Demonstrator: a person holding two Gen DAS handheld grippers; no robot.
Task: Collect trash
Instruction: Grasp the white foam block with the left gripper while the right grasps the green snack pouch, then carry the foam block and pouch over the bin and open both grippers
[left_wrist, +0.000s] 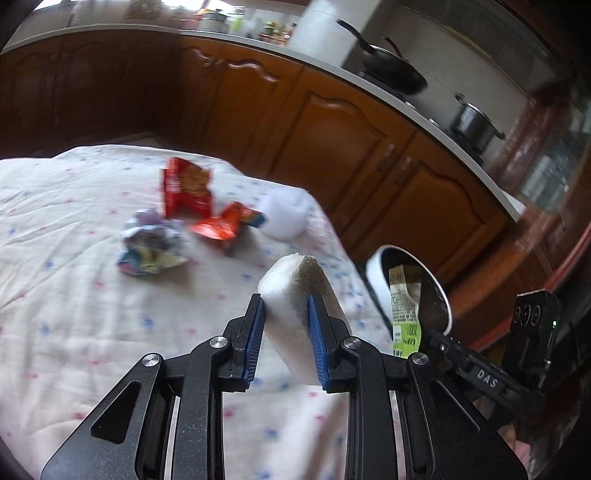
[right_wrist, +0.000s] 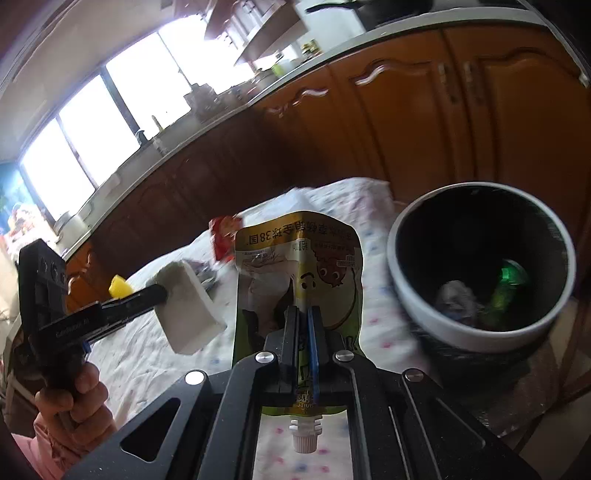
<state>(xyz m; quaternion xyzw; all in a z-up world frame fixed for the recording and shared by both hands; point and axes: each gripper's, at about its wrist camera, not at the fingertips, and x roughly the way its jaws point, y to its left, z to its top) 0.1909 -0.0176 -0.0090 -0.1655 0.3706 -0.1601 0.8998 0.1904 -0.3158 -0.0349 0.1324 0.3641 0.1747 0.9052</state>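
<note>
My left gripper (left_wrist: 287, 308) is shut on a white sponge (left_wrist: 295, 291) and holds it above the table; it also shows in the right wrist view (right_wrist: 188, 306). My right gripper (right_wrist: 304, 312) is shut on a green drink pouch (right_wrist: 295, 266), held upside down with its white cap toward me, beside the bin. The white bin (right_wrist: 480, 266) with a dark inside stands at the table's right edge and holds some trash; it also shows in the left wrist view (left_wrist: 376, 280). Red wrappers (left_wrist: 188, 188) (left_wrist: 225, 225), a crumpled wrapper (left_wrist: 151, 247) and a white wad (left_wrist: 284, 216) lie on the table.
The table wears a white dotted cloth (left_wrist: 74, 288). Wooden kitchen cabinets (left_wrist: 332, 140) run behind it, with a pan (left_wrist: 388, 70) and a pot (left_wrist: 472, 122) on the counter. Bright windows (right_wrist: 110, 122) are at the left in the right wrist view.
</note>
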